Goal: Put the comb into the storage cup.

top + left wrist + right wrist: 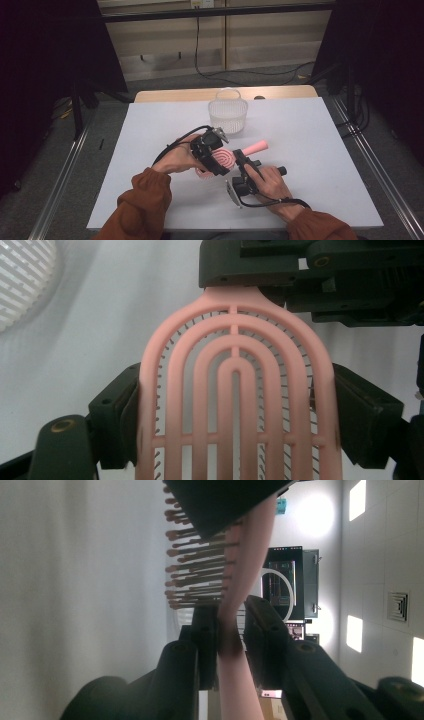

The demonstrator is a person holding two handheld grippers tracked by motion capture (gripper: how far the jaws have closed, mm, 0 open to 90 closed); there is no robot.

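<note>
A pink vented hairbrush [224, 159] is held above the white table between both grippers, its handle [256, 146] pointing right and away. My left gripper [216, 156] is shut on the brush head; in the left gripper view its jaws press the two side rims of the head [235, 390]. My right gripper [242, 155] is shut on the brush's neck, which shows pinched between the jaws in the right gripper view [230, 635], with the bristles [195, 565] sticking out to the left. The right gripper [310, 275] also appears at the far end of the head.
A white slotted basket [228, 115] with a loop handle stands at the back middle of the table [310, 150], and its wall shows [20, 280] in the left gripper view. Black frame posts and cables flank the table.
</note>
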